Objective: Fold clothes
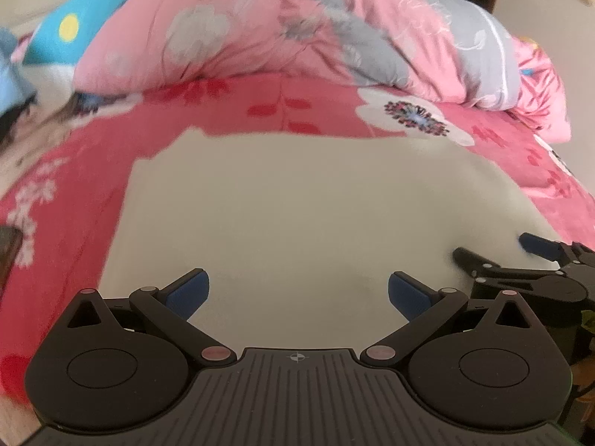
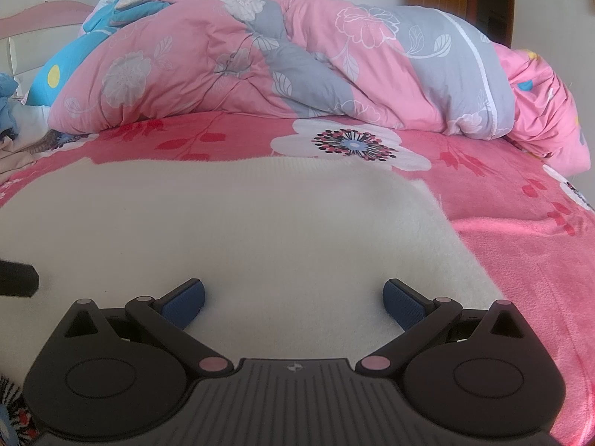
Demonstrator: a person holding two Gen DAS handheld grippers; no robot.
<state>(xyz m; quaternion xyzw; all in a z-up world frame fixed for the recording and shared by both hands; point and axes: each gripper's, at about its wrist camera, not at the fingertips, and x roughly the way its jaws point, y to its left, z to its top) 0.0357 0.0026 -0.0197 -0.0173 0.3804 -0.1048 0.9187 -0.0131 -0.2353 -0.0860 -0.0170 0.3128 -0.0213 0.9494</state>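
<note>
Both tongs are held wide open with nothing between the blue pads: the left tongs (image 1: 298, 297) and the right tongs (image 2: 293, 303) are poised low over the near part of a cream knitted garment (image 2: 230, 230), side by side and pointing the same way, toward the far side of the bed. The garment is spread flat on the pink flowered blanket (image 2: 520, 245); it extends forward from both tongs, and its far edge is seen running crosswise ahead of them. Its right edge lies just right of the right tongs, its left edge just left of the left tongs, so each edge is nearer to its own side's tongs. Whether the pads touch the cloth cannot be told. Beyond the garment a rolled pink-and-grey quilt (image 2: 297, 63) lies across the bed, well apart. The coming move is judged to turn on seizing the near hem and carrying it forward along that axis.
</note>
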